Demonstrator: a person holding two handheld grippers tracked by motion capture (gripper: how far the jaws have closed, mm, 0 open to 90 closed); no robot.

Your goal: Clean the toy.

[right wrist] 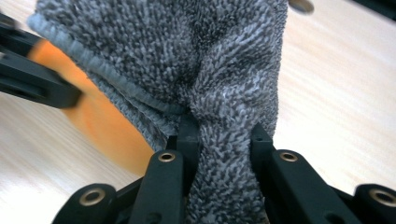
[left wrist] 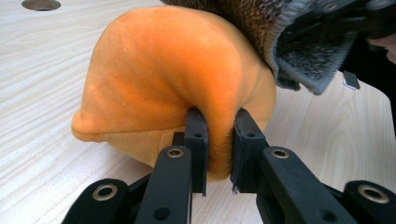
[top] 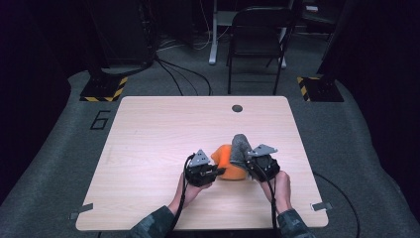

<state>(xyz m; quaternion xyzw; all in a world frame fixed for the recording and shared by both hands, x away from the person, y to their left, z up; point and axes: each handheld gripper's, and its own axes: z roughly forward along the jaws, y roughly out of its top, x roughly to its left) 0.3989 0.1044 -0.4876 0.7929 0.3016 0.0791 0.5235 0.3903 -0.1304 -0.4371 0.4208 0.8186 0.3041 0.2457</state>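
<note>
Left tool [left wrist: 218, 140] clamped on orange cloth [left wrist: 163, 79], right tool [right wrist: 223, 144] pinching grey towel [right wrist: 196, 60]

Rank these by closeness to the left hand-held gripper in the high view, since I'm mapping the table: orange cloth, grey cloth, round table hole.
1. orange cloth, pinched in the left hand-held gripper.
2. grey cloth, just beyond, towards the right.
3. round table hole, near the far edge.
</note>
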